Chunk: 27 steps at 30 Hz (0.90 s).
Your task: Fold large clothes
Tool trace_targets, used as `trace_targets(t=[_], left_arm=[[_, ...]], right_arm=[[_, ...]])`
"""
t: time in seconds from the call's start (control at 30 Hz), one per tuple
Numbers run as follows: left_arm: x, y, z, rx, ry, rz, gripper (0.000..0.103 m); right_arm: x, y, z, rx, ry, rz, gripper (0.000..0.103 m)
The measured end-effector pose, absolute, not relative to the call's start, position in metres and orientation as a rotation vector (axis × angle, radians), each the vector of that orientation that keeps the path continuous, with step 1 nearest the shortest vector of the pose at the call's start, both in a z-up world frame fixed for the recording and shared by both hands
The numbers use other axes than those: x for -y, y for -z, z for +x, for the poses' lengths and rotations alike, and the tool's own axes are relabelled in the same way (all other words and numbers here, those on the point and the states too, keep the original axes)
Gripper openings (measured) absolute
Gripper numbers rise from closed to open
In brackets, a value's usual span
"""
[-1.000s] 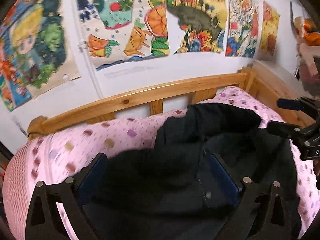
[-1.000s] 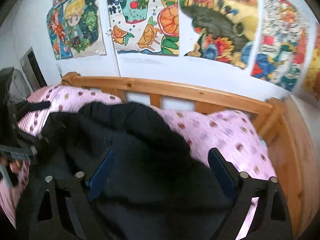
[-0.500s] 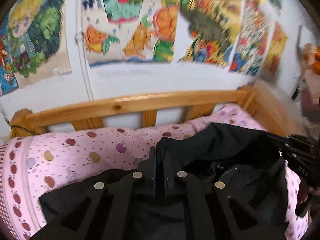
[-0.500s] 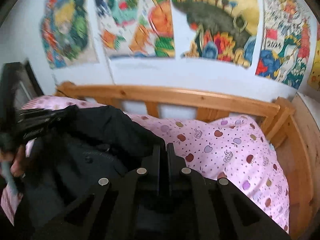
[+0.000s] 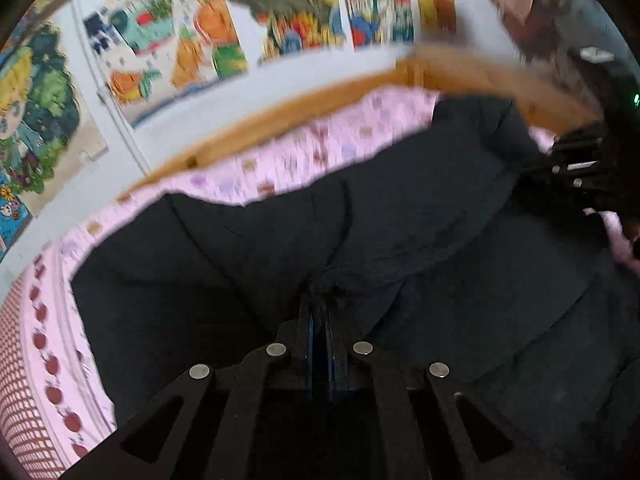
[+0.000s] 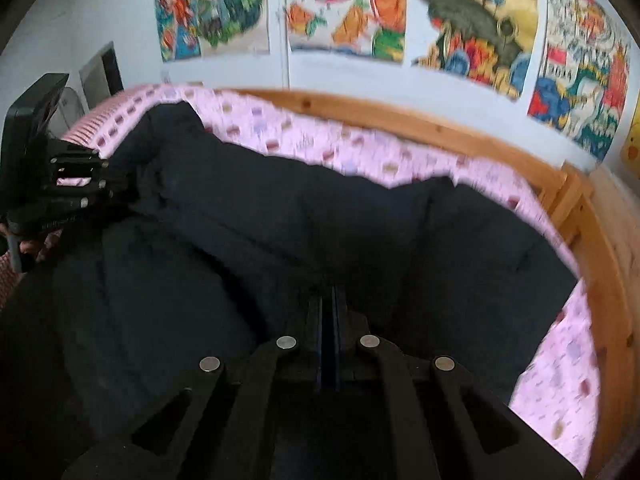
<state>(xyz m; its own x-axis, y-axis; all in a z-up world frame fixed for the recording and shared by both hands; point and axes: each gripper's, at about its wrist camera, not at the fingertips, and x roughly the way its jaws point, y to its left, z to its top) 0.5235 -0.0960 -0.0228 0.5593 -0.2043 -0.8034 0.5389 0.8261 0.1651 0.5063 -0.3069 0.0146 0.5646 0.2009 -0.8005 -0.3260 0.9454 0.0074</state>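
A large black garment lies spread on the pink patterned bed sheet; it also fills the right wrist view. My left gripper is shut on a pinch of the black cloth near its lower middle. My right gripper is shut on the black cloth too. Each gripper shows in the other's view: the right one at the far right, the left one at the far left, both at the garment's edges.
A wooden bed rail runs along the far side and turns down the right. Colourful posters hang on the white wall behind. The pink sheet shows around the garment.
Both grippers went from open to shut on the black cloth. The garment has been pulled out wider and flatter across the bed, and both views now look lower and closer.
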Motion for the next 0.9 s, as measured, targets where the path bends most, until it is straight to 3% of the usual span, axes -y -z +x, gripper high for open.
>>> trace_targets(t=[0.23, 0.43, 0.5, 0.53, 0.57, 0.6, 0.63, 0.73, 0.77, 0.8, 0.9], left_arm=[[0.099, 0.062, 0.547, -0.945, 0.408, 0.393, 0.005], [0.067, 0.011, 0.536, -0.834, 0.511, 0.295, 0.011], [0.054, -0.014, 0.534, -0.779, 0.535, 0.230, 0.015], [0.050, -0.023, 0.533, -0.754, 0.547, 0.196, 0.022], [0.045, -0.035, 0.535, -0.723, 0.561, 0.149, 0.027], [0.041, -0.050, 0.539, -0.680, 0.577, 0.090, 0.039], [0.040, -0.060, 0.544, -0.646, 0.570, 0.053, 0.045], [0.052, -0.071, 0.574, -0.655, 0.548, -0.038, 0.045], [0.059, -0.068, 0.590, -0.702, 0.563, -0.081, 0.045], [0.065, -0.062, 0.600, -0.732, 0.580, -0.099, 0.045], [0.085, -0.037, 0.606, -0.844, 0.654, -0.066, 0.042]], right_arm=[[0.312, 0.029, 0.517, -0.952, -0.259, -0.067, 0.004], [0.338, -0.034, 0.486, -0.845, -0.329, -0.002, 0.008], [0.346, -0.061, 0.479, -0.776, -0.353, 0.017, 0.020], [0.354, -0.078, 0.478, -0.727, -0.362, 0.053, 0.027], [0.359, -0.090, 0.482, -0.694, -0.365, 0.095, 0.041], [0.363, -0.100, 0.490, -0.678, -0.364, 0.139, 0.043], [0.365, -0.102, 0.498, -0.672, -0.363, 0.165, 0.043], [0.365, -0.099, 0.540, -0.697, -0.353, 0.257, 0.043], [0.363, -0.091, 0.556, -0.734, -0.379, 0.297, 0.035], [0.355, -0.080, 0.567, -0.767, -0.390, 0.306, 0.021], [0.334, -0.047, 0.570, -0.880, -0.455, 0.285, 0.013]])
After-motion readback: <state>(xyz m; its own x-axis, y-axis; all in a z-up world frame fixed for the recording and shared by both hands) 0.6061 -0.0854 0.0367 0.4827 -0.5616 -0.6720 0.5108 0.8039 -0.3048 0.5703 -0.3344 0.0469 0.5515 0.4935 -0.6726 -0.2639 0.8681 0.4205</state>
